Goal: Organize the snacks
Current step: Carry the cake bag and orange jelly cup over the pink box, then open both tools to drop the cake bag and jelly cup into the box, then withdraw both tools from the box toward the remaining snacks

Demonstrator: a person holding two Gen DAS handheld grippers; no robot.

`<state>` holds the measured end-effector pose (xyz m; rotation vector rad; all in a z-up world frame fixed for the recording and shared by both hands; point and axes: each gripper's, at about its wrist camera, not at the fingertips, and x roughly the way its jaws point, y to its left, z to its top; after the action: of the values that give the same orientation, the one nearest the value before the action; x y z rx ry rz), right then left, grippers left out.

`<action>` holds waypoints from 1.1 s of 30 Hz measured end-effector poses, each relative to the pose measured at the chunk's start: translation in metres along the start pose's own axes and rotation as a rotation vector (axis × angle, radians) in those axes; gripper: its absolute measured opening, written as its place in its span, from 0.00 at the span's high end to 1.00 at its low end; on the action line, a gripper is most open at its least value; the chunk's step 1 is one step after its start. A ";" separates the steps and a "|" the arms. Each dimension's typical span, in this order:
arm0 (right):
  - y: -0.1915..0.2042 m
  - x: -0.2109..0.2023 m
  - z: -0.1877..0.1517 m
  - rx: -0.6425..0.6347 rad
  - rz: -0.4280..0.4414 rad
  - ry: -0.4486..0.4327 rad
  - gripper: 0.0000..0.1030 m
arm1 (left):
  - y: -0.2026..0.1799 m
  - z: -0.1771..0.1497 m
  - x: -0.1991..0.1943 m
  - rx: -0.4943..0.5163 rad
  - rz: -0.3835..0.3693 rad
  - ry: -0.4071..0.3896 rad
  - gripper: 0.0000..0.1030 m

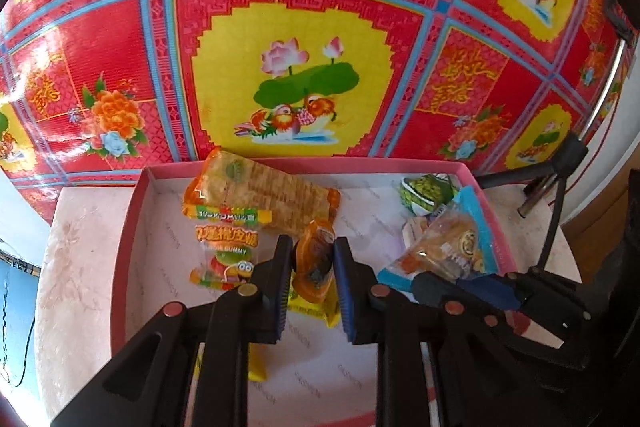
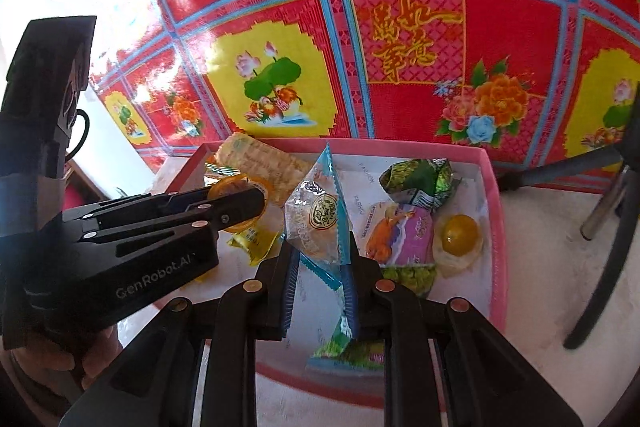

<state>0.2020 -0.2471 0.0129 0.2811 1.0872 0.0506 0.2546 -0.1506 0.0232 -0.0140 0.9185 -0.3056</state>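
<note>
A pink box (image 1: 132, 223) with a white lining holds the snacks. My left gripper (image 1: 310, 259) is shut on an orange jelly cup (image 1: 314, 255), held above a yellow packet (image 1: 310, 301). A wafer pack (image 1: 260, 191) and a gummy pack (image 1: 224, 247) lie at the box's left. My right gripper (image 2: 320, 259) is shut on a clear blue-edged pastry packet (image 2: 316, 223) above the box (image 2: 494, 227). The left gripper (image 2: 240, 205) shows at left in the right wrist view. The right gripper (image 1: 472, 291) shows at right in the left wrist view.
In the box's right part lie a green wrapped snack (image 2: 420, 179), a purple packet (image 2: 400, 235), a yellow round sweet (image 2: 460, 231) and a green pea packet (image 2: 408, 277). The box stands on a pale table (image 1: 76, 267). A red patterned floor mat (image 1: 300, 67) lies beyond. Black tripod legs (image 2: 600, 247) stand at right.
</note>
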 end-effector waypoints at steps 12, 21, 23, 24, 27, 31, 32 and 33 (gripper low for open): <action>-0.002 0.020 0.002 0.005 -0.009 0.006 0.79 | 0.000 0.000 0.026 0.001 0.012 0.019 0.79; -0.007 0.013 0.002 0.018 -0.034 -0.017 0.70 | 0.004 0.001 0.012 -0.003 0.017 0.025 0.72; -0.008 0.008 0.003 0.020 -0.040 -0.031 0.66 | 0.007 0.001 0.006 -0.009 0.017 0.022 0.70; -0.008 0.005 0.003 0.022 -0.038 -0.036 0.66 | 0.007 0.001 0.003 -0.009 0.017 0.020 0.70; -0.008 -0.001 0.003 0.025 -0.038 -0.045 0.64 | 0.006 0.000 -0.003 -0.006 0.020 0.021 0.69; -0.007 -0.010 0.000 0.027 -0.039 -0.051 0.62 | 0.008 -0.003 -0.014 -0.006 0.016 0.024 0.69; -0.006 -0.012 -0.001 0.027 -0.038 -0.053 0.61 | 0.007 -0.005 -0.017 -0.007 0.015 0.024 0.69; -0.006 -0.014 -0.002 0.027 -0.038 -0.054 0.61 | 0.007 -0.005 -0.019 -0.008 0.015 0.024 0.69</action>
<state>0.1929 -0.2553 0.0228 0.2844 1.0402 -0.0049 0.2419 -0.1388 0.0338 -0.0107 0.9435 -0.2889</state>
